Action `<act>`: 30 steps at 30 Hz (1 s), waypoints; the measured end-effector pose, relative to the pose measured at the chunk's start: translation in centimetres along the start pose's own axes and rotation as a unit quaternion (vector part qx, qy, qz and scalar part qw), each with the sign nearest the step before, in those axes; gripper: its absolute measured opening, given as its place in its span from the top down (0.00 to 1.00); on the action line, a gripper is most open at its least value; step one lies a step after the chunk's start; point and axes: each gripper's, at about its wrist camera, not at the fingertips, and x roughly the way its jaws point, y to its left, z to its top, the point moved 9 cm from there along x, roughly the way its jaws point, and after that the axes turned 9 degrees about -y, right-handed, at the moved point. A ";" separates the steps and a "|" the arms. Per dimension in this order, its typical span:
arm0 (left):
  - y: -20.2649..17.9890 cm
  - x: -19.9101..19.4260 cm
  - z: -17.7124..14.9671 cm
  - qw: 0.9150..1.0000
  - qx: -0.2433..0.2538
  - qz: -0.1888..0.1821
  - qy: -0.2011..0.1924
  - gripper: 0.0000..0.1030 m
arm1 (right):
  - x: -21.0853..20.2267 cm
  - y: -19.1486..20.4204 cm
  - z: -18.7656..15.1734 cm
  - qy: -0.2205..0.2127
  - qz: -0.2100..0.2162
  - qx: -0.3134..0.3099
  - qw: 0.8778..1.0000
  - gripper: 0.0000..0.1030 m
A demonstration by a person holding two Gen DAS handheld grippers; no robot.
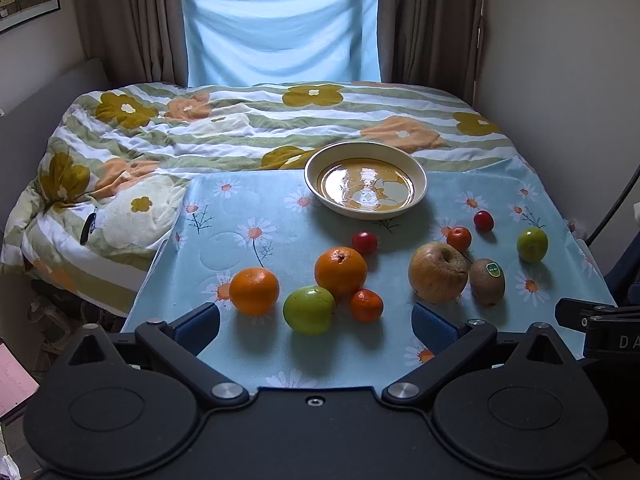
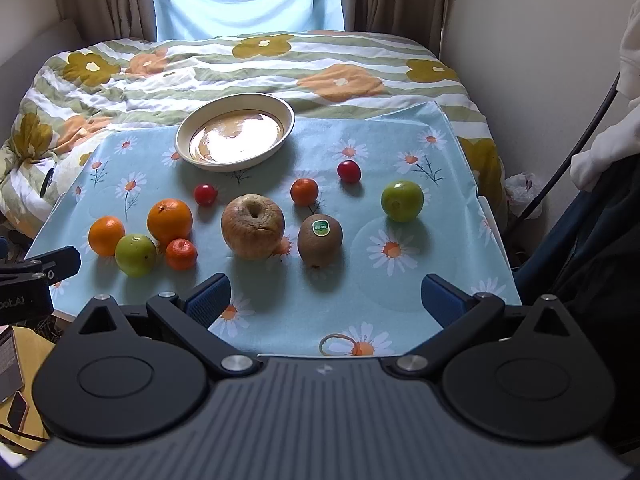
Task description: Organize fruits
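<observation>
The fruit lies loose on the bench (image 2: 400, 152) before the empty bowl (image 2: 235, 132): in my right view the wrinkled apple (image 2: 253, 227) and kiwi (image 2: 320, 241) sit mid-cloth, oranges and a green apple (image 2: 135, 255) clustered left. My left tool (image 1: 316, 324) and right tool (image 2: 326, 300) both gape wide, holding and touching nothing. Only the right view shows a rubber band (image 2: 336, 345), half cut off by the tool body.
</observation>
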 end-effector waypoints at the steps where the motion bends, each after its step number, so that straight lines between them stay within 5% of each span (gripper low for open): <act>1: 0.0 0.0 -0.1 1.000 0.000 0.000 0.000 0.00 | 0.0 0.0 0.0 0.000 0.000 0.000 1.000 0.00; 30: -0.1 0.4 0.1 1.000 -0.001 0.006 -0.004 0.00 | 0.2 0.2 0.0 0.000 0.002 0.000 1.000 0.00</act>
